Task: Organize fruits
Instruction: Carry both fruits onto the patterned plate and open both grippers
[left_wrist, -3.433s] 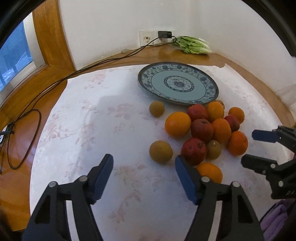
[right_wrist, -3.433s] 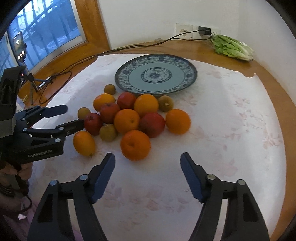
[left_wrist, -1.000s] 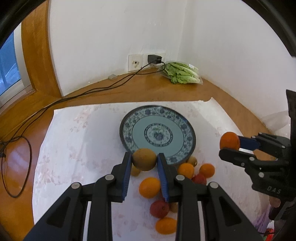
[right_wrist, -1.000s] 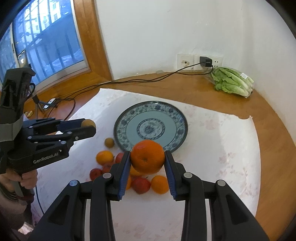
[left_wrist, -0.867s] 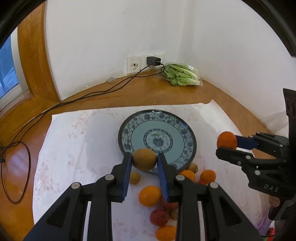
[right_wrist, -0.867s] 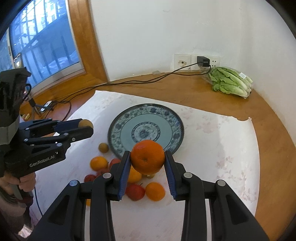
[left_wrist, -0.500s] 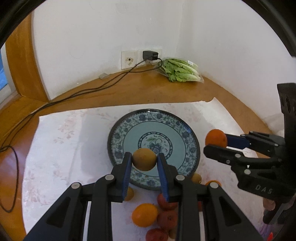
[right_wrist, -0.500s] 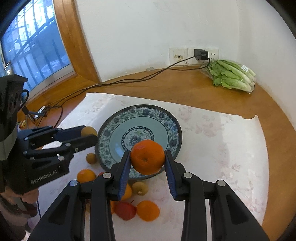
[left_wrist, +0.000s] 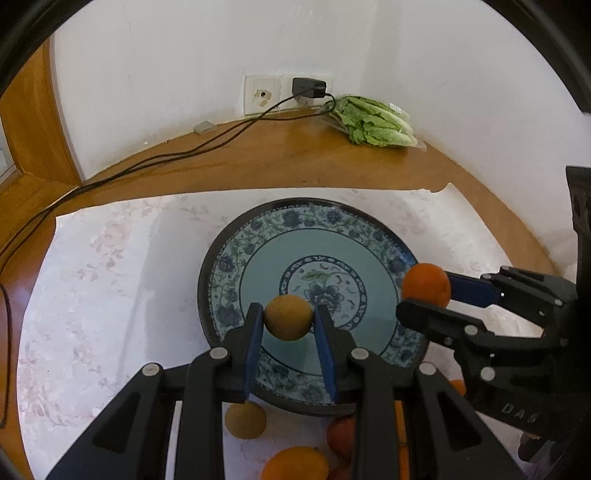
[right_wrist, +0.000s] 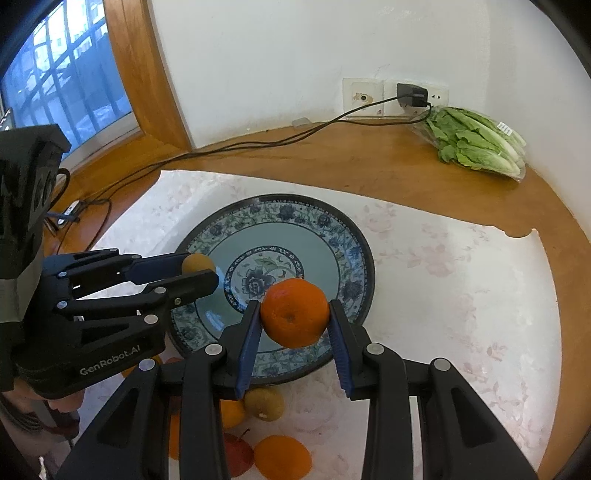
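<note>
While both grippers hang over the round wooden table (right_wrist: 369, 162), each one holds a fruit above the big blue plate (left_wrist: 258, 236). A white flowery cloth (right_wrist: 461, 277) covers the table, and the plate sits on it with nothing in it yet. A bag of green lettuce (right_wrist: 476, 142) lies far back by the wall.

Next come the grippers. The right gripper (right_wrist: 294, 319) is squeezed shut on an orange (right_wrist: 294, 314). The orange sits right between the two blue pads, near their tips, touching both. It looks firm and a bit heavy, with bumpy skin that should not slip. Holding it by its fat middle looks like the best way.

The left gripper (left_wrist: 288, 323) is squeezed shut on a small brown fruit (left_wrist: 288, 316). It also sits between the pads, out near the tips. It is smaller and looks light, but it is round and smooth, so it could roll on the plate once let go.

More fruits (right_wrist: 273, 458) wait on the cloth in front of the plate.
</note>
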